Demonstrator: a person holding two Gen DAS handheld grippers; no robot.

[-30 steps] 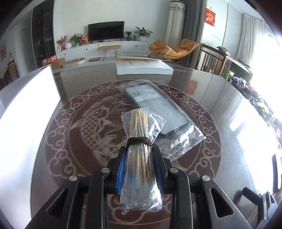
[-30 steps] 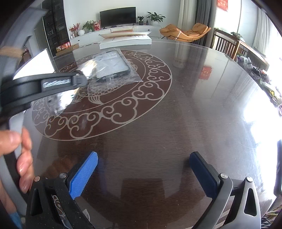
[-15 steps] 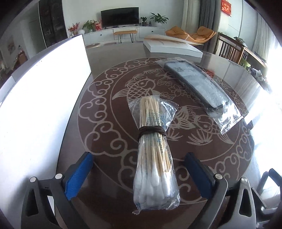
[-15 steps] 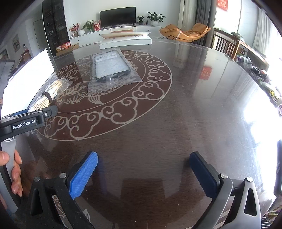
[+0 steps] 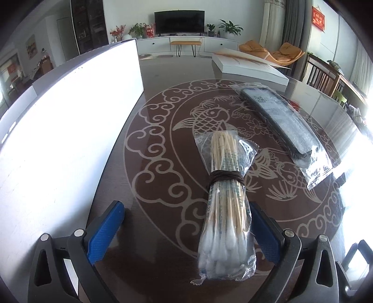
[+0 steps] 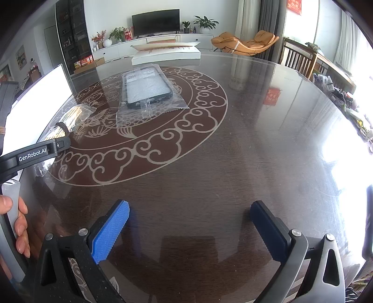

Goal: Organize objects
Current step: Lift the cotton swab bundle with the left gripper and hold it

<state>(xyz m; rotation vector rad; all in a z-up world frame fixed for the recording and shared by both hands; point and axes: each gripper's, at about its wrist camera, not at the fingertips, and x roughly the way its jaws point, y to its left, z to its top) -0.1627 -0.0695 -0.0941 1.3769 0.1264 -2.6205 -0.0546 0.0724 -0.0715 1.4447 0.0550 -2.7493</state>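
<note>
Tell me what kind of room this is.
Most likely a home living and dining room. A television stands on a long white cabinet with potted plants, an orange lounge chair sits beyond, and the work happens on a large dark table.

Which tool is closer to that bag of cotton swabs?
Left. The left tool straddles the bag of cotton swabs, open; the right tool hovers over bare table, well aside.
</note>
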